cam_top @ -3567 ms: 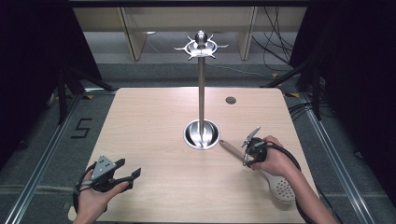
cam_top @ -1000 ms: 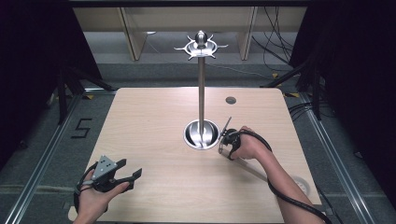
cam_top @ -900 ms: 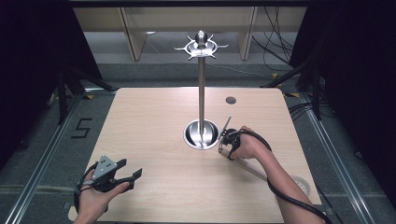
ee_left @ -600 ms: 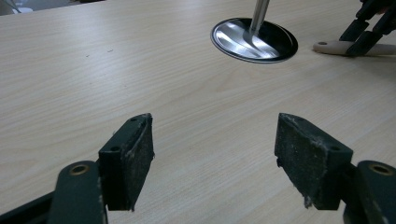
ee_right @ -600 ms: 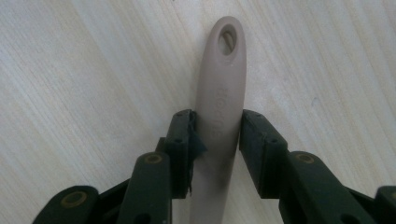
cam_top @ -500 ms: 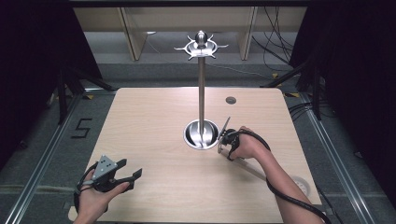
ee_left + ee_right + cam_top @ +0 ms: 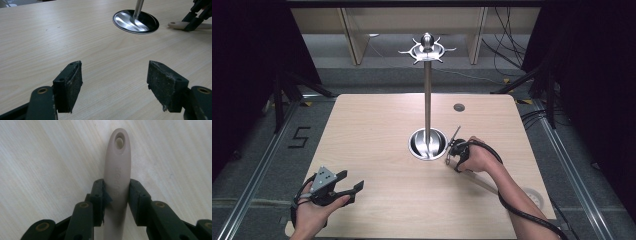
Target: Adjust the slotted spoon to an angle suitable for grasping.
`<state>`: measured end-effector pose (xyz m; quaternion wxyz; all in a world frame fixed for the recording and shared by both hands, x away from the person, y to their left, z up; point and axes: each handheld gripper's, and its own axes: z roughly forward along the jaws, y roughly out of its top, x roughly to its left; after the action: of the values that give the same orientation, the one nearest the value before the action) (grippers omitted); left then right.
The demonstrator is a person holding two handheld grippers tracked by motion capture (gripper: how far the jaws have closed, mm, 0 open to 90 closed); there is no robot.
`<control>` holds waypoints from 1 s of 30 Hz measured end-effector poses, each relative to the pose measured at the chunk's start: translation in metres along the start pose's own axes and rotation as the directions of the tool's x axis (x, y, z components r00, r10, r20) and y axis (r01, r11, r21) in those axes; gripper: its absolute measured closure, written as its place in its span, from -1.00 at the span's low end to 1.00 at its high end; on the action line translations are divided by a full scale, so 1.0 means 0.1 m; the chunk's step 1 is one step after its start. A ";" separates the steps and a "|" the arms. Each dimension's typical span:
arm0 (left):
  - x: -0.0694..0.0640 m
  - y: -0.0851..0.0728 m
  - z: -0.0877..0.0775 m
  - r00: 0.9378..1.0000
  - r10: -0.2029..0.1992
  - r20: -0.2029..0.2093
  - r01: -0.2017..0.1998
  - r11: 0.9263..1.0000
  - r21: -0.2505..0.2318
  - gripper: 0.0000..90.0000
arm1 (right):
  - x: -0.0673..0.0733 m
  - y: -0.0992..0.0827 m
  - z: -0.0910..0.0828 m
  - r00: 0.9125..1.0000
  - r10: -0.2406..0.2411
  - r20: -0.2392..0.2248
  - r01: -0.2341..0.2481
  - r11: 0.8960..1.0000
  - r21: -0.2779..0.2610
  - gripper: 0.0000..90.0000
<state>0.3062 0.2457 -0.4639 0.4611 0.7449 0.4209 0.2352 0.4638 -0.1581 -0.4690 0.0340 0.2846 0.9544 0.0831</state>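
Right hand-held gripper (image 7: 116, 195) clenched around pale utensil handle (image 7: 117, 170), flat on table (image 7: 37, 157), holed end ahead.

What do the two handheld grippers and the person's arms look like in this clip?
Both the left gripper and the right gripper are black, with flat, scuffed rectangular pads and brass-coloured pivot rivets. The left carries a grey three-cornered plate. A black cable trails along the right forearm. Forearms are bare, with no sleeves in view.
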 end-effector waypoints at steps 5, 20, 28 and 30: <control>0.00 0.00 0.01 1.000 -0.002 0.009 0.002 1.000 -0.001 -0.38 | 0.01 -0.13 -0.28 0.999 0.018 0.028 -0.014 0.991 -0.132 0.52; -0.01 -0.01 0.01 1.000 -0.015 -0.005 0.015 1.000 0.011 -0.37 | 0.06 -0.65 -0.98 0.984 0.141 0.113 -0.063 0.853 -0.518 0.52; 0.01 -0.01 0.02 1.000 -0.005 -0.001 0.005 1.000 0.006 -0.37 | 0.10 -0.88 -1.14 0.958 0.244 0.150 -0.086 0.745 -0.661 0.52; 0.00 -0.01 0.02 1.000 -0.008 0.005 0.008 1.000 0.004 -0.37 | 0.11 -0.96 -1.17 0.952 0.261 0.164 -0.071 0.704 -0.707 0.52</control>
<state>0.3078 0.2451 -0.4659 0.4615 0.7447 0.4232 0.2309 0.3896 -0.2473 -0.3710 0.2507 0.3446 0.8114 0.4000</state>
